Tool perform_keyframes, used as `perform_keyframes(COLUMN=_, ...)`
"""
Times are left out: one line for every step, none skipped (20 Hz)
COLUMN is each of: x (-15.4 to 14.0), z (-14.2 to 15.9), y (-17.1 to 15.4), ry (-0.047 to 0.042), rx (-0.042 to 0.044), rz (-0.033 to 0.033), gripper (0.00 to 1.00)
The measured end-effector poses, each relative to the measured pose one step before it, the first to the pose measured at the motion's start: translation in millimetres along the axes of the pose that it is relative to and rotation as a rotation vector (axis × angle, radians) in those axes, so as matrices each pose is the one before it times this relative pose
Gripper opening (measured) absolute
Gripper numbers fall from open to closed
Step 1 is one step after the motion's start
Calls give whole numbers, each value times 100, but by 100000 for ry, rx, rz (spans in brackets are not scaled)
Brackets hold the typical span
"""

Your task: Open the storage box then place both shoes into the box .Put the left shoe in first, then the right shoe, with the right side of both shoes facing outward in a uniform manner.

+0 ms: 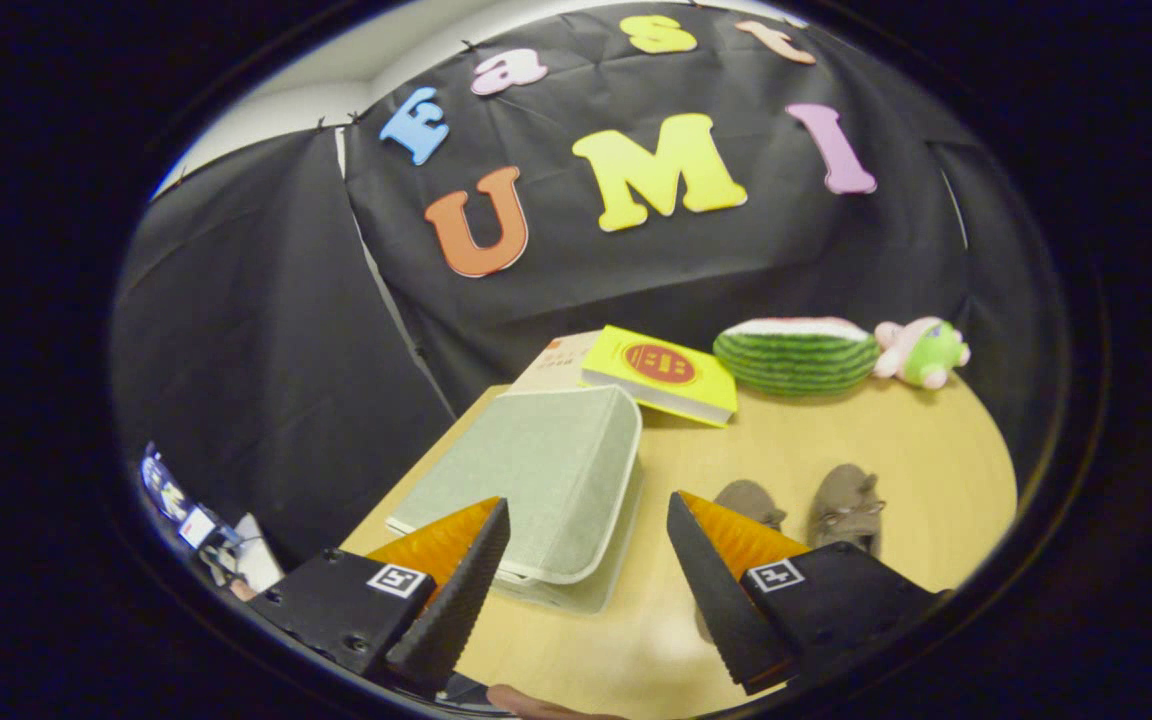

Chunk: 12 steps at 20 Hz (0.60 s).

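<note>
Currently: box lid shut, shoes not stowed

Table (866, 440) carries all items. Storage box (536, 475) lies just ahead of gripper (586, 580), between the fingers and nearer the left one; long axis runs away from jaws, lid looks closed. Jaws spread wide, holding nothing. Shoes (841, 510) sit side by side beyond right finger, one partly hidden; toe direction unclear. All steps appear outstanding.

A light wooden tabletop (836, 440) stretches ahead of the fingers. Far beyond them, at its back edge, a yellow book (661, 372) lies partly on top of a pale book (558, 362). Just beside these, beyond the right finger, sits a watermelon-slice plush (796, 355), touching a small pink-and-green stuffed toy (921, 350)
</note>
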<state>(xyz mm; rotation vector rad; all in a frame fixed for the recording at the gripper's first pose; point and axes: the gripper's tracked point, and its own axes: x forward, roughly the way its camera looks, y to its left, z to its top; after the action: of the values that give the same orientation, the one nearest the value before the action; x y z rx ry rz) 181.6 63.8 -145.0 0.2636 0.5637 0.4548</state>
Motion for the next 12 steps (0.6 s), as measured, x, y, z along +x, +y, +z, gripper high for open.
perform_keyframes(x=650, z=432, y=-623, ry=832, rx=3350, rz=1934, gripper=100)
perform_keyframes(x=605, z=520, y=-510, ry=87, rx=2286, rz=1704, gripper=99)
perform_keyframes(x=787, z=331, y=-224, ry=350, rx=1317, rz=2456, gripper=99)
perform_keyframes(x=802, z=102, y=-470, ry=1480, rx=1683, rz=1607, gripper=99)
perform_keyframes(x=733, z=-406, y=-529, ry=2737, rx=2666, rz=2224, gripper=99)
perform_keyframes(x=759, z=-221, y=-201, ry=2531, rx=4194, rz=3898, gripper=99)
perform_keyframes(x=982, z=-442, y=66, ry=5026, rx=4039, rz=4908, gripper=98)
perform_keyframes(x=925, z=-296, y=269, ry=4379, rx=4326, rz=5500, gripper=98)
perform_keyframes(x=816, z=-211, y=-295, ry=3693, rx=3584, rz=3372, gripper=98)
perform_keyframes(x=656, z=174, y=-190, ry=2014, rx=2656, rz=3012, gripper=98)
perform_keyframes(x=701, z=164, y=-380, ry=2081, rx=1670, rz=2143, gripper=97)
perform_keyframes(x=834, z=753, y=-570, ry=904, rx=1532, rz=1842, gripper=98)
